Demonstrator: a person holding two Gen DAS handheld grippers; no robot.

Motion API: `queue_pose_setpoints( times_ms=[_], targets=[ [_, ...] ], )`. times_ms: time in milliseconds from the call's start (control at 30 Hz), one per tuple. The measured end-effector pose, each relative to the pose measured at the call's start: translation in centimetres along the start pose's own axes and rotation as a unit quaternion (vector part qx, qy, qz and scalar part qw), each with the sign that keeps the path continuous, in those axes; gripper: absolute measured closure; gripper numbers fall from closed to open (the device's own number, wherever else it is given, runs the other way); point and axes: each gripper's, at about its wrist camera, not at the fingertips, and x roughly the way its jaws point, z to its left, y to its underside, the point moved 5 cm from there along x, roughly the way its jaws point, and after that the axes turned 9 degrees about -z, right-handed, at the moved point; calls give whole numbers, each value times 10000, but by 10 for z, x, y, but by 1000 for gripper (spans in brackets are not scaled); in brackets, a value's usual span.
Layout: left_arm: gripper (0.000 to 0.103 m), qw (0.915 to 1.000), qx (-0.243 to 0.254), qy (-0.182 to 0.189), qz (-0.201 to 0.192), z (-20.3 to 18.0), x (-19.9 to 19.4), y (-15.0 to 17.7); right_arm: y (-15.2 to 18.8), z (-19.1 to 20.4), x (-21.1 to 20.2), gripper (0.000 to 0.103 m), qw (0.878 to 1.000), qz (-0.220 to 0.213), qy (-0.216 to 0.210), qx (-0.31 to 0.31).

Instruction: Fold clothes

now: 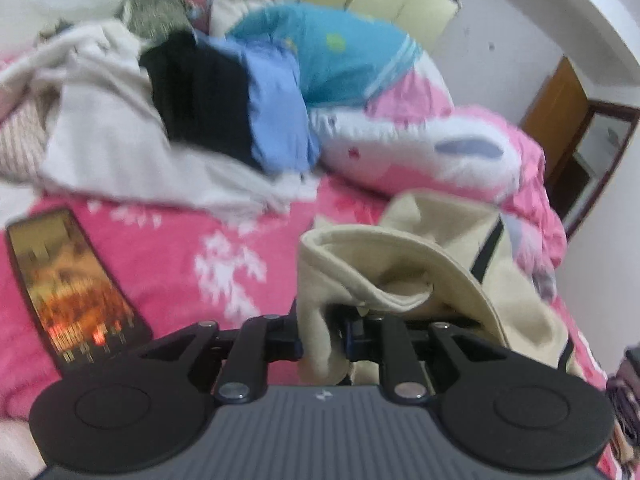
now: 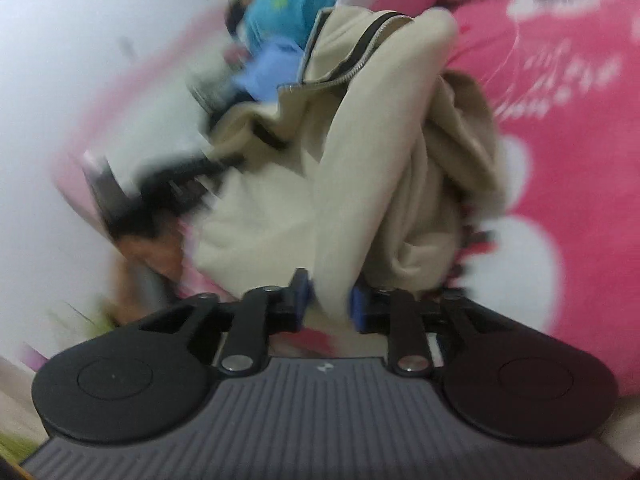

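A beige jacket (image 1: pixel 436 252) with a black zipper lies bunched on the pink bed at the lower right of the left wrist view. My left gripper (image 1: pixel 324 338) is shut on a thick fold of its hem, which drapes down between the fingers. In the right wrist view the same beige jacket (image 2: pixel 360 168) hangs in folds, its zipper running up the middle. My right gripper (image 2: pixel 330 300) is shut on another fold, pinched between its blue pads. This view is tilted and heavily blurred; a dark smear to the left of the jacket cannot be made out.
A pile of clothes, cream (image 1: pixel 116 132), black (image 1: pixel 200 100) and blue (image 1: pixel 276 120), sits at the back left. A lit phone (image 1: pixel 72 284) lies on the pink bedspread (image 1: pixel 192 248). A person in a blue top (image 1: pixel 320 52) lies behind, beside a pink-and-white quilt (image 1: pixel 432 140).
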Motion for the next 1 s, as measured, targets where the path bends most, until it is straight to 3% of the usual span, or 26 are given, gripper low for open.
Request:
queue_pose_setpoints(
  times_ms=[67,167,233,367,533,600,633,667,733,900,1000],
  targets=[
    [73,9999,80,66,72,0,0,10,-13,8,-18,77,9982,-78,189,-566],
    [61,9996,190,211,31,-4,-3,19,-46,22,-41,64,9896,-569,397,-1262],
    [52,9994,221,264,21,-7,-4,23,-66,35,-44,50,9769,-917,551,-1850],
    [51,9993,254,259,16,-8,-2,26,-86,53,-21,48,9459,-1162,744,-2936],
    [50,9994,222,252,35,-4,2,25,-93,58,44,47,9036,-612,1023,-4114],
    [49,9993,240,271,29,-3,3,25,-93,53,68,52,8941,-293,1207,-4303],
    [48,9992,258,289,26,-3,4,25,-99,47,77,57,8965,-210,1279,-4237],
    [47,9991,276,308,23,-3,4,25,-104,42,86,75,8987,-127,1350,-4171],
    [42,9989,313,358,40,-4,6,26,-123,36,95,87,9101,-222,1364,-3906],
    [30,9980,416,441,177,-7,14,33,-170,35,100,85,9350,-953,1111,-3231],
    [31,9981,385,414,254,-6,20,38,-173,28,119,82,9329,-884,1126,-3303]
  ],
)
